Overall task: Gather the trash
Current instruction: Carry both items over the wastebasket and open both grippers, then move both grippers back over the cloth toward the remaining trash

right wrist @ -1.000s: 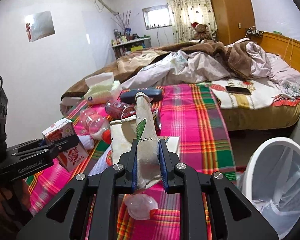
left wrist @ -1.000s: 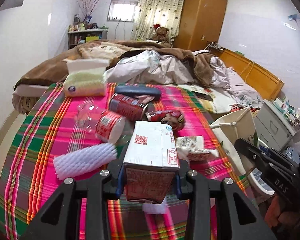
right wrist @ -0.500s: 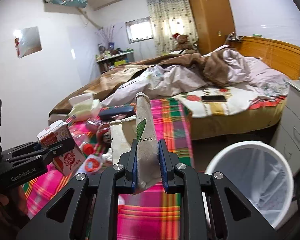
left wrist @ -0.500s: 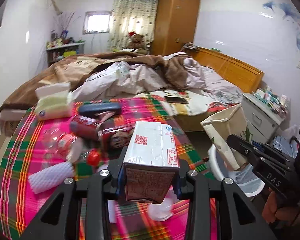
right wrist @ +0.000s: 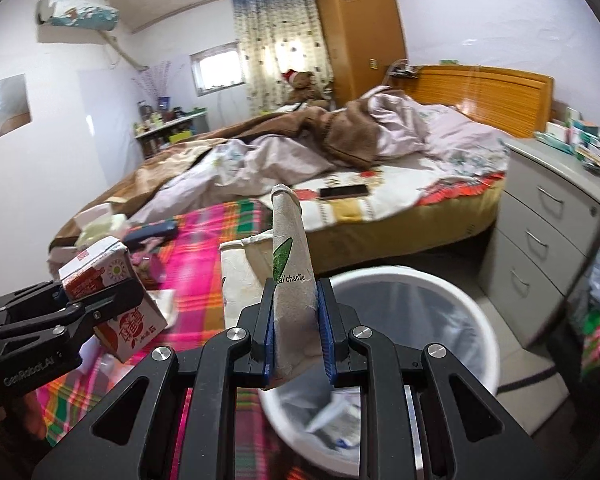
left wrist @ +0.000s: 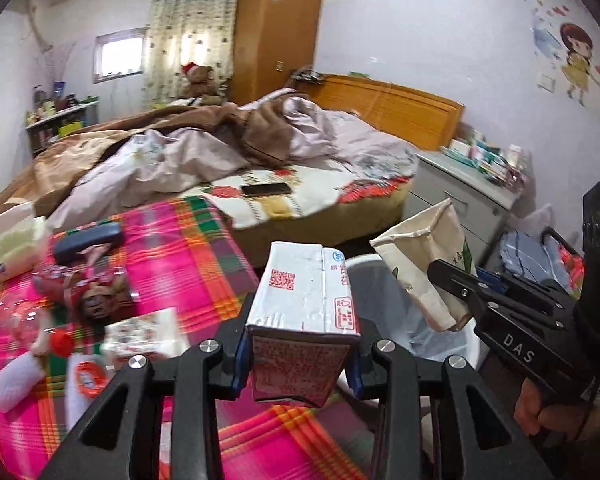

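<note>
Two items being carried | left gripper (left wrist: 298, 364) clamped on milk carton (left wrist: 305, 312) | right gripper (right wrist: 298, 336) pinching paper bag (right wrist: 290, 276), long axis upright | bin (right wrist: 451, 292) lying just below-right, right hand nearer

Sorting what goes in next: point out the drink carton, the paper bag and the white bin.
drink carton (left wrist: 303, 300), left wrist view, its white top face.
paper bag (right wrist: 290, 280), right wrist view, its folded side with green print.
white bin (right wrist: 475, 320), right wrist view, its rim.

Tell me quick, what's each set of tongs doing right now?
Left tongs: closed on the drink carton.
Right tongs: closed on the paper bag, above the white bin.
</note>
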### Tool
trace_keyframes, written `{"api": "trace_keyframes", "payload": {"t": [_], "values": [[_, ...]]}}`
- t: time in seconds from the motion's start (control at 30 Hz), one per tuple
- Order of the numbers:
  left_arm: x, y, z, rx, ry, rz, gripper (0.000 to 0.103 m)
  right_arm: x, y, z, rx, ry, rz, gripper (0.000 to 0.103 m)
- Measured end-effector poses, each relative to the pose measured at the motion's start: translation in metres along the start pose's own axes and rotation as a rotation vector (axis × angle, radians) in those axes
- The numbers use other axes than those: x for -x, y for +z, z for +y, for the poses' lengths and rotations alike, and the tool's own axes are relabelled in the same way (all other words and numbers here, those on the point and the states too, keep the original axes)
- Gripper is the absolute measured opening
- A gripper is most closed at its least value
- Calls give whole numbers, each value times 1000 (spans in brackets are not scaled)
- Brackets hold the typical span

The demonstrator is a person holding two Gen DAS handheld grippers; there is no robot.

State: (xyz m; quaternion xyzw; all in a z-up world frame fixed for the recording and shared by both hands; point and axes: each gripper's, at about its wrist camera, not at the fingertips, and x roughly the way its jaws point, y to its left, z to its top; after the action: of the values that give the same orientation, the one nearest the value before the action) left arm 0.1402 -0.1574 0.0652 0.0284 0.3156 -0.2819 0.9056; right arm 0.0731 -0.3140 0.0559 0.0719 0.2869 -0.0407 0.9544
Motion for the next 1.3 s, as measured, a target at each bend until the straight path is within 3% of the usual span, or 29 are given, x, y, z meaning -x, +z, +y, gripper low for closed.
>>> {"api": "trace_keyframes", "payload": {"t": [0.43,0.7,0.77,0.83,0.9,1.0,1.07,1.1,1.13,1.3], "values": [[-50,-8,-69,-93,-107,83,39,-11,-24,-61,-72,-121,90,19],[-78,-17,-85,-93,-133,153,39,-24,-41,-86,-90,-151,176,19],[-80,-18,-85,-96,-132,160,44,-26,-43,-89,-88,-163,188,20],[-81,-18,-84,-93,-118,158,58,-27,-44,-92,-98,-159,201,21],[-82,-18,-81,-76,-128,162,63,-28,-45,-93,-99,-152,205,22],[-79,-19,-76,-60,-121,166,68,-28,-46,-95,-91,-161,210,27],[-76,-19,-73,-61,-113,161,70,-28,-45,-93,-93,-154,205,41],[-74,-19,-72,-59,-110,155,70,-26,-45,-93,-96,-148,202,56],[-71,-19,-70,-53,-108,151,70,-26,-45,-92,-98,-142,197,61],[-58,-19,-60,-45,-81,123,70,-21,-43,-86,-99,-141,174,61]]}}
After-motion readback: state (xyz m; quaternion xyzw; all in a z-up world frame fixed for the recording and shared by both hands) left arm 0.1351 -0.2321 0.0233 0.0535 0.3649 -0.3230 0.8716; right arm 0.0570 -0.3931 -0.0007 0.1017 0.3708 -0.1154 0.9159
